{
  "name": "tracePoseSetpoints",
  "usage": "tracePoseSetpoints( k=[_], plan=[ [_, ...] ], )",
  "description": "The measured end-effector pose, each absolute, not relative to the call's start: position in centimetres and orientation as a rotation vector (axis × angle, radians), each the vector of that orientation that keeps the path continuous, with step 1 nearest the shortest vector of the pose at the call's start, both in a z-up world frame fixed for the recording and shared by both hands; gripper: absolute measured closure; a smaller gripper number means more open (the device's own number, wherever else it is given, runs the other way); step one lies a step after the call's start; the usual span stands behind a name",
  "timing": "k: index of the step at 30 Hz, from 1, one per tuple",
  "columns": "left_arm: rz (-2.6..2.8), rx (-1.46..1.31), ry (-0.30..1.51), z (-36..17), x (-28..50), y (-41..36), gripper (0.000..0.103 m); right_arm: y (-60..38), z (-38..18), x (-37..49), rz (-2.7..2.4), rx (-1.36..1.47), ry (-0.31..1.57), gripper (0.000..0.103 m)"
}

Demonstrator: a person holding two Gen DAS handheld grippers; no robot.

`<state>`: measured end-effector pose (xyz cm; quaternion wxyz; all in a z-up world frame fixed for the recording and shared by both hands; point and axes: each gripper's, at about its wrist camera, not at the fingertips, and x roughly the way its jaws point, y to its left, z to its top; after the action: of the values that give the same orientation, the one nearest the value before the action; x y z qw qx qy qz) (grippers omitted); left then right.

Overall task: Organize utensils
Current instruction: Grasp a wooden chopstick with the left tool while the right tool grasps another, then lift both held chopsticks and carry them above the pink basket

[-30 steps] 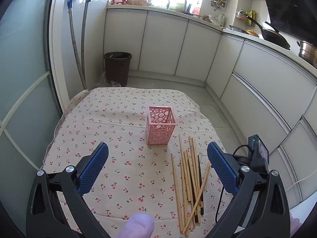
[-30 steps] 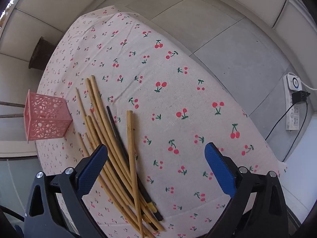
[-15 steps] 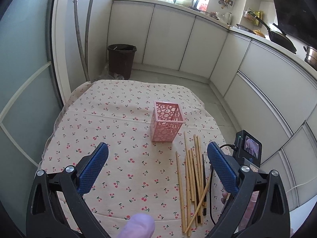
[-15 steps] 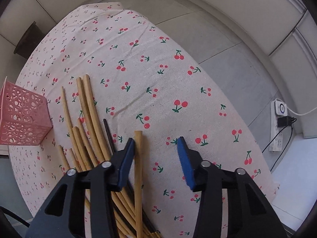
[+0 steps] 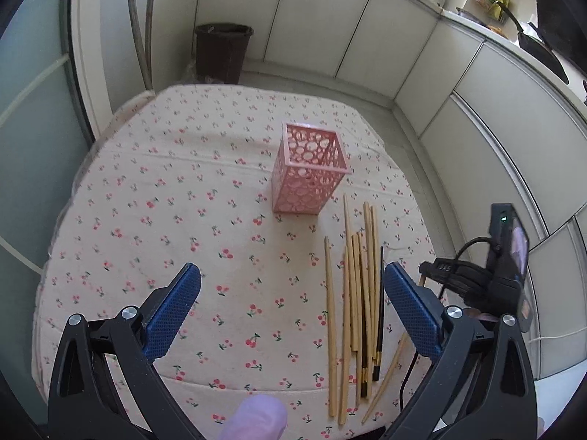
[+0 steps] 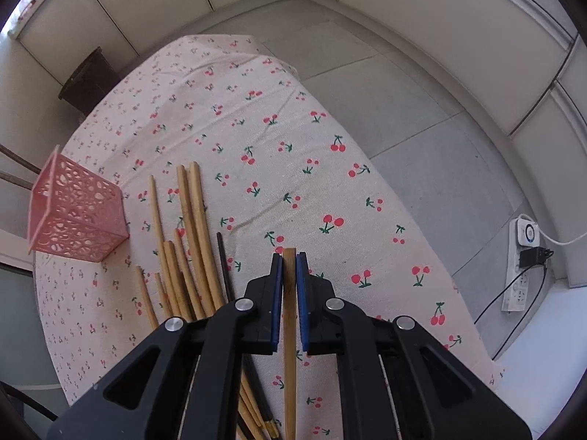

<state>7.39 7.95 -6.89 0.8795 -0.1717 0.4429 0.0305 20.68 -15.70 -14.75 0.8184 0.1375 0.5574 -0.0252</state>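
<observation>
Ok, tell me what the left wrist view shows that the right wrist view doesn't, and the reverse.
Only the left wrist view shows the open left gripper, the countertop with a pan, and the right gripper's body from outside.

Only the right wrist view shows the right gripper shut on one chopstick, and the power strip on the floor.

Both show the pink basket, empty as far as the left view shows, the loose chopsticks, the cherry tablecloth and the bin.
</observation>
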Motion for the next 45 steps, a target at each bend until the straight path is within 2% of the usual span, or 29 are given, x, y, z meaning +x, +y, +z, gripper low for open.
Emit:
tracePoseSetpoints(
  k=[9,13,18,23,30,33,37,45],
  plan=[
    [0.139,-0.400,1.150,-13.9,13.2,6.1,0.009,-18.4,-5.6,16.4,0.139,0.307,0.976,0.095],
    [0.200,-0.367,1.212,-16.2,14.9,5.0,0.024,-20.4,-3.5,15.5,0.169,0.344,0.926,0.095],
    [0.235,-0.367,1.214,-17.1,16.6,4.1,0.029,-24.2,-3.3,15.7,0.149,0.443,0.915,0.095],
    [0.305,-0.291,1.237,-17.7,18.0,3.2,0.049,-26.2,-2.8,16.6,0.134,0.496,0.896,0.095],
    [0.321,-0.221,1.234,-18.9,18.8,1.5,0.062,-27.2,-2.1,16.9,0.142,0.516,0.854,0.095],
    [0.280,-0.161,1.215,-19.1,19.1,0.3,0.075,-27.0,-1.6,16.7,0.153,0.500,0.836,0.095],
    [0.180,-0.162,1.199,-19.2,19.3,-0.1,0.099,-26.3,-1.2,16.5,0.169,0.478,0.826,0.095],
    [-0.002,-0.263,1.114,-15.9,14.4,3.2,0.099,-24.3,1.6,15.5,0.253,0.450,0.767,0.095]
  ],
)
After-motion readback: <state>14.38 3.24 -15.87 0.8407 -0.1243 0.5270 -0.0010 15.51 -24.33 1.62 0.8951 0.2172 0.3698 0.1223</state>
